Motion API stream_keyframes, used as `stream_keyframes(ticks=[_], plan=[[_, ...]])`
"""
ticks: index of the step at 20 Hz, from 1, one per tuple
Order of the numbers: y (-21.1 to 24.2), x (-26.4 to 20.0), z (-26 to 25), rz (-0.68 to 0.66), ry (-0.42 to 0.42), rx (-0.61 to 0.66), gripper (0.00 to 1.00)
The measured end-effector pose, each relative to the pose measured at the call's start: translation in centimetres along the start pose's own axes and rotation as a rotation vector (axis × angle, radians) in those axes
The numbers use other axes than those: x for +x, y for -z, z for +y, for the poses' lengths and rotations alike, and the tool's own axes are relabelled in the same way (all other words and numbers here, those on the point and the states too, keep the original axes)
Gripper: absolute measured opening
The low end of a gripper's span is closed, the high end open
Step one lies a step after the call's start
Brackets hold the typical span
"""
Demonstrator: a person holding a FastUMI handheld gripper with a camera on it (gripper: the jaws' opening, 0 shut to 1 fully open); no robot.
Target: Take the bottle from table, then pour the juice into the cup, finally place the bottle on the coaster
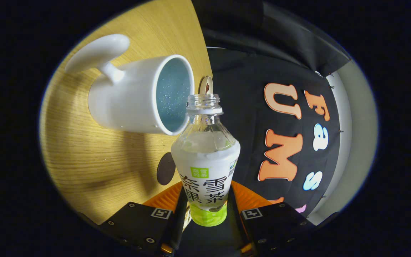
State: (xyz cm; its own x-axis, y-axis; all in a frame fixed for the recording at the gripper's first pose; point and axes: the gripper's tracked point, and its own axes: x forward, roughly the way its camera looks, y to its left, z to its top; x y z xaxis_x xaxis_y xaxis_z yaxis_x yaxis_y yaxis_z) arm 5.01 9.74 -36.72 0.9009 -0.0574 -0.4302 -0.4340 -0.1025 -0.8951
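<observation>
My gripper [205, 203] is shut on a clear plastic bottle [205, 157] with a white and green label. The bottle has no cap and is tipped sideways relative to the table, its open neck [204, 103] right at the rim of a white mug [137, 96]. The mug stands on the wooden table [91, 157]; it has a large curved handle and a speckled blue inside. A dark round coaster [165, 168] lies on the table just beside the bottle's body, between the mug and my fingers. No liquid stream is visible.
A small round disc with a light rim [207, 85] sits near the table's edge just beyond the bottle's mouth. The table's edge runs behind the bottle, with the black cloth booth wall [262, 71] past it.
</observation>
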Motion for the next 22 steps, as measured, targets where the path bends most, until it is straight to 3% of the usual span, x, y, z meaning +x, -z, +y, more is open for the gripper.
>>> stream_keyframes(ticks=[4, 8, 14, 22], plan=[[0.3, 1.0, 1.0, 0.007, -0.076, 0.175, 0.57], [1.2, 1.8, 0.8, 0.011, -0.096, 0.353, 0.57], [1.1, 3.4, -2.3, -0.017, -0.028, 0.660, 0.57], [0.4, 7.0, -3.9, -0.093, -0.033, 0.986, 0.57]])
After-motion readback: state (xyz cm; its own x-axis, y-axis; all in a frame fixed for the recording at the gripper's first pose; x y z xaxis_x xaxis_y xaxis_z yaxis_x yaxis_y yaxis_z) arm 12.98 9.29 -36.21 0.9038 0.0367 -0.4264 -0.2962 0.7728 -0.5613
